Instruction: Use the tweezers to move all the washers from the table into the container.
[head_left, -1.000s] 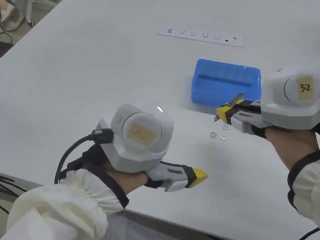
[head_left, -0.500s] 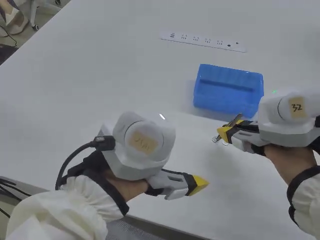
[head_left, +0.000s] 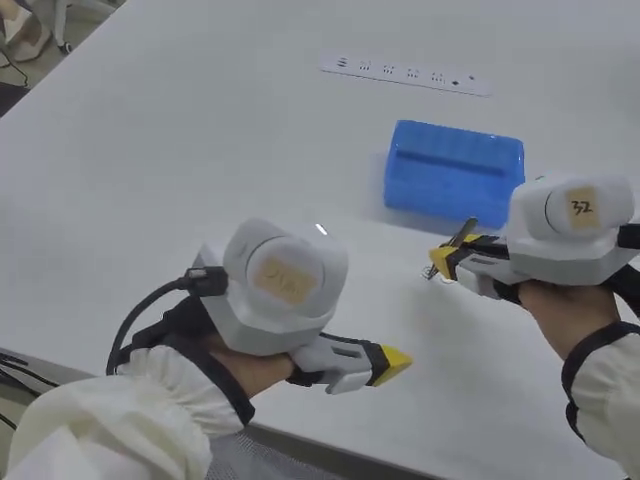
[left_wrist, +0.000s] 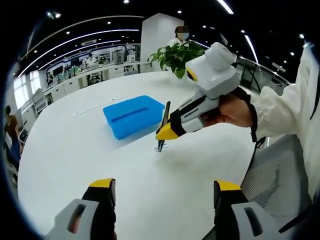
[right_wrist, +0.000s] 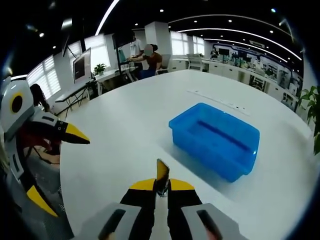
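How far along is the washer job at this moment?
Done: nothing visible; no washer can be made out inside the blue container. In hand: the right gripper has its tongs shut on the tweezers, tips down at the table near the container; whether they hold a washer is too small to tell. The left gripper is open, holding nothing. Left: getting the washers into the container.

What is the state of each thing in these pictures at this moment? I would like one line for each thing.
left gripper: open, jaws wide apart, holding nothing.
right gripper: shut on the tweezers.
tweezers: clamped in the right gripper, tips pointing down close to the table.
container: upright, open on top, no lid.
power strip: lying flat on the table.
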